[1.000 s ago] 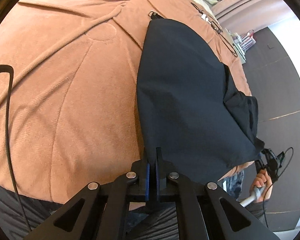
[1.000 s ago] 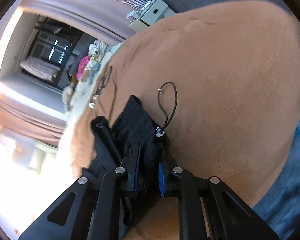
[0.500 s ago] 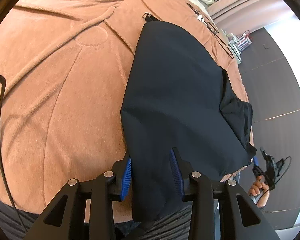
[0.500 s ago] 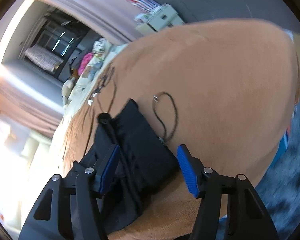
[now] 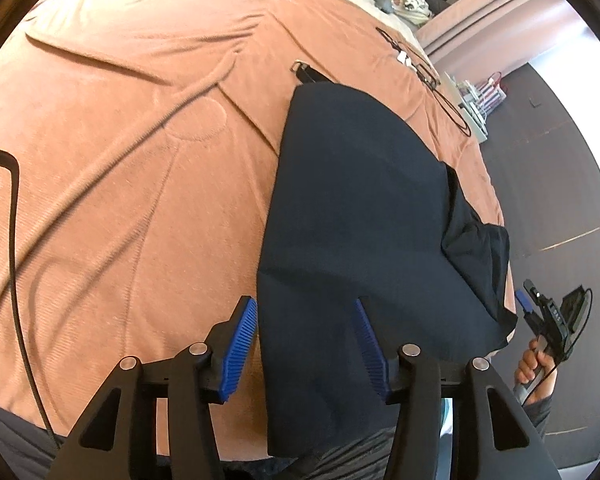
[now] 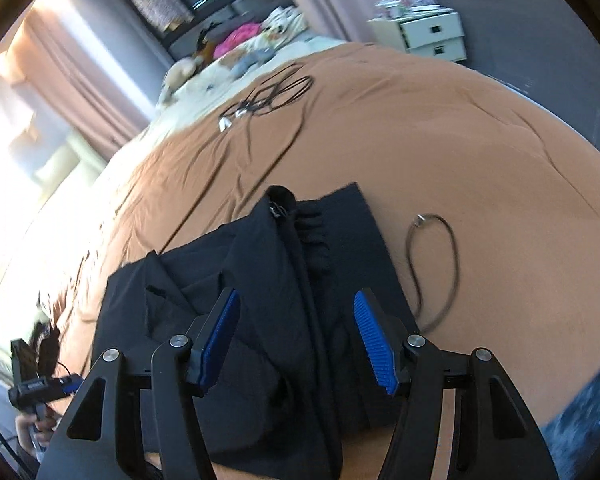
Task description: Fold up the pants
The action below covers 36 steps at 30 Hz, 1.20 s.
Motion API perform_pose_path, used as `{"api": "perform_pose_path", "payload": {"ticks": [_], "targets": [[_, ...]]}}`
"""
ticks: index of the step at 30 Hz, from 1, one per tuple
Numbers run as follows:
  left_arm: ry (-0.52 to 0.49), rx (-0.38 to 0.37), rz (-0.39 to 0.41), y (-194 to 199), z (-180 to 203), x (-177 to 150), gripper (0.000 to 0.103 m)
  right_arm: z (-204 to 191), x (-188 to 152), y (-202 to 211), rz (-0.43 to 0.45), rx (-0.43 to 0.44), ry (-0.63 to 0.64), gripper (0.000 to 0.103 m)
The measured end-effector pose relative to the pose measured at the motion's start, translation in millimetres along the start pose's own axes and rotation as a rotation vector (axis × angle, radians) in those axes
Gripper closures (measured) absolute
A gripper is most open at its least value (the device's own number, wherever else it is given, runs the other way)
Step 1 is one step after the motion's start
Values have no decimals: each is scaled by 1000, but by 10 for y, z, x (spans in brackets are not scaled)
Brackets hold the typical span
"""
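Dark navy pants [image 5: 360,208] lie folded lengthwise on a brown blanket [image 5: 120,160], one end hanging over the bed's near edge. My left gripper [image 5: 304,344] is over that end. Its jaws are opening, with cloth between the blue pads [image 5: 240,344] but not pressed. In the right wrist view the pants [image 6: 280,264] show a bunched waistband and loose folds. My right gripper [image 6: 296,340] hovers open above them, gripping nothing. It also shows at the right edge of the left wrist view, as the right gripper [image 5: 540,320] held by a hand [image 5: 536,364].
A black cable [image 5: 16,240] runs down the blanket's left side. A short cable loop [image 6: 440,264] lies just right of the pants, and tangled cords [image 6: 276,92] lie farther back. A white drawer unit [image 6: 432,36] and piled soft toys [image 6: 240,48] stand beyond the bed.
Both grippers went from shut on the pants to open and let the cloth go. The right gripper rolled upright and drew back and up. The left one barely shifted.
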<state>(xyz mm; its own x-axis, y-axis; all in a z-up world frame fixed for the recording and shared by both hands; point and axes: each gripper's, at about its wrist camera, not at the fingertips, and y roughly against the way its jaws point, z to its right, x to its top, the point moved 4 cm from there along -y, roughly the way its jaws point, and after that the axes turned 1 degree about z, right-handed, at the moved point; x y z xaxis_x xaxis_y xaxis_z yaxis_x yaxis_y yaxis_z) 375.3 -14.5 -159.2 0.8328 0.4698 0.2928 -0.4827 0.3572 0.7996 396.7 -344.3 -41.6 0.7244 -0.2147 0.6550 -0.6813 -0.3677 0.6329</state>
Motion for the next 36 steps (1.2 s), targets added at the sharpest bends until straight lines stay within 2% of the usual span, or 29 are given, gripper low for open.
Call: {"api": "perform_pose_path", "payload": {"ticks": [6, 13, 20, 22, 23, 24, 31, 36], "targets": [[15, 8, 17, 34, -64, 42, 50, -73, 352, -361, -78, 18, 62, 45], [32, 19, 35, 82, -129, 90, 50, 3, 647, -726, -134, 51, 53, 45], [49, 34, 51, 80, -214, 155, 50, -9, 741, -937, -172, 78, 99, 45], [55, 35, 48, 51, -229, 168, 50, -48, 730, -1005, -180, 70, 129, 66], [58, 35, 46, 36, -234, 172, 50, -38, 738, -1027, -187, 49, 140, 84], [60, 34, 43, 23, -236, 174, 50, -36, 751, -1034, -186, 27, 147, 94], [43, 37, 39, -18, -194, 196, 50, -129, 960, -794, -89, -68, 226, 97], [33, 32, 29, -92, -142, 182, 50, -129, 1107, -816, -66, -163, 253, 97]]}}
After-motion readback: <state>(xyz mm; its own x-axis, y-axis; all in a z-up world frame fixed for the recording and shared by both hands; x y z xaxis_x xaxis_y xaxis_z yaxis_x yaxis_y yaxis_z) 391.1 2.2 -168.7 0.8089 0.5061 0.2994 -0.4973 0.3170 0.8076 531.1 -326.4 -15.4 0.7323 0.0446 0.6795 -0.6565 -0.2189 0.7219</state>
